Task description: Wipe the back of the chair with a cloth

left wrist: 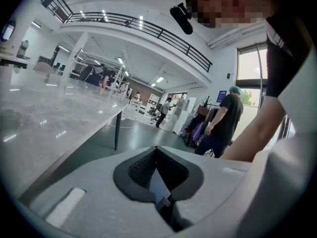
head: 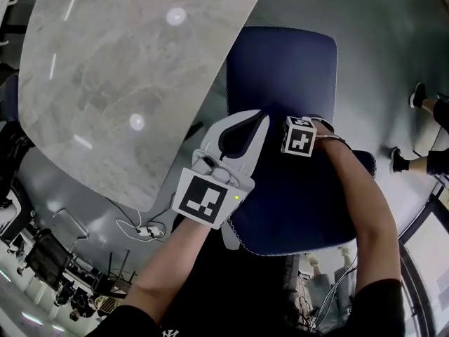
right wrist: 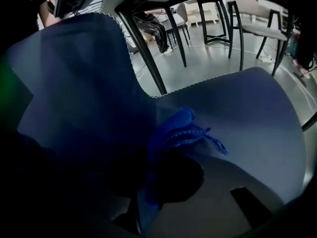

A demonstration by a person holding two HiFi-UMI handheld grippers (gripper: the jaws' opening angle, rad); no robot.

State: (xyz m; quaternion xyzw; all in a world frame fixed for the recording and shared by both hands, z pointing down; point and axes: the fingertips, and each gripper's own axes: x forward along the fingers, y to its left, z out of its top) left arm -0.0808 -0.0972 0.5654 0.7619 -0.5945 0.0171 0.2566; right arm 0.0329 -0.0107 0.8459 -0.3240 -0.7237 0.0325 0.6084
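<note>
Low by the chair back [right wrist: 74, 93], my right tongs [right wrist: 161, 155] pinch the blue cloth [right wrist: 182, 127]. I'd press it flat and sweep in overlapping strokes (left tongs [head: 245, 128] closed, empty).

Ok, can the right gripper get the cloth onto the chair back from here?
Probably yes: the right gripper is shut on the cloth, the chair back sits right beside it, and nothing stands between.
</note>
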